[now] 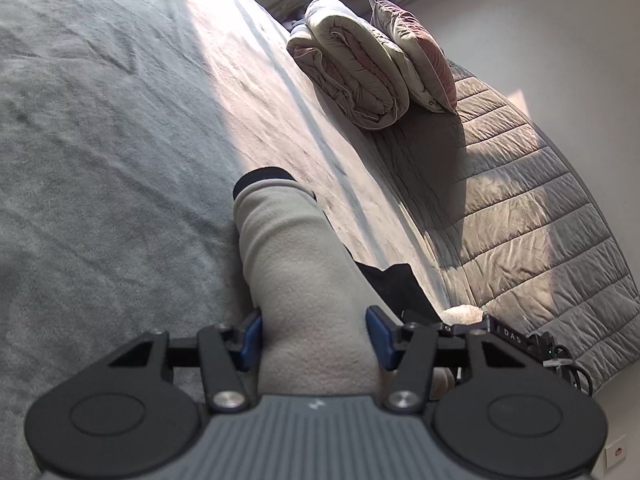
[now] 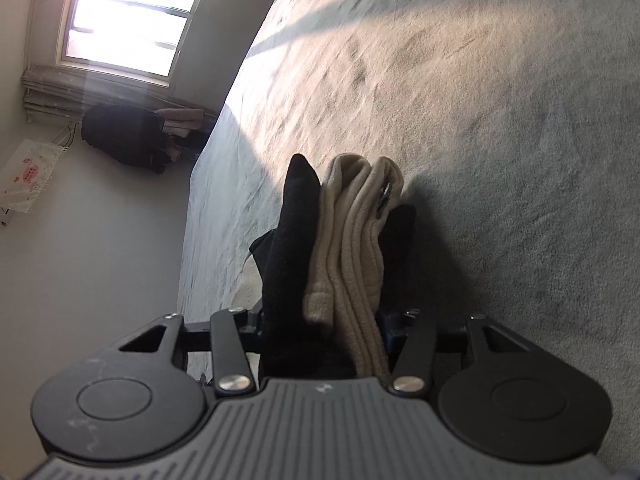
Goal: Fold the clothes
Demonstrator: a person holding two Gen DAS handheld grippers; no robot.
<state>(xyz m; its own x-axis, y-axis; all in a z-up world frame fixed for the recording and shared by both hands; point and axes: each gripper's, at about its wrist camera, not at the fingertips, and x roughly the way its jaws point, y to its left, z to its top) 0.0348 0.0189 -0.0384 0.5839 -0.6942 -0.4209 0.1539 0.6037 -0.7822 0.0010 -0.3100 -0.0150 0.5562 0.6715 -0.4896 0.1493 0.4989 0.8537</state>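
A beige fleece garment with black trim point(image 1: 288, 248) stretches forward from my left gripper point(image 1: 316, 336) over the grey bed cover point(image 1: 100, 140). The blue pads point(image 1: 252, 336) press on both sides of this sleeve-like part, so the gripper is shut on it. In the right wrist view the same garment point(image 2: 352, 232) is bunched into upright black and beige folds. My right gripper point(image 2: 324, 328) is shut on that bundle, and the cloth hides its pads. The bundle stands just above the bed cover point(image 2: 480, 120).
A rolled duvet point(image 1: 352, 68) and a pillow point(image 1: 416, 52) lie at the far end against a quilted grey panel point(image 1: 540, 220). A black device with a cable point(image 1: 536, 348) sits to the right of my left gripper. Beyond the bed's edge are a window point(image 2: 128, 16) and a dark pile point(image 2: 124, 136).
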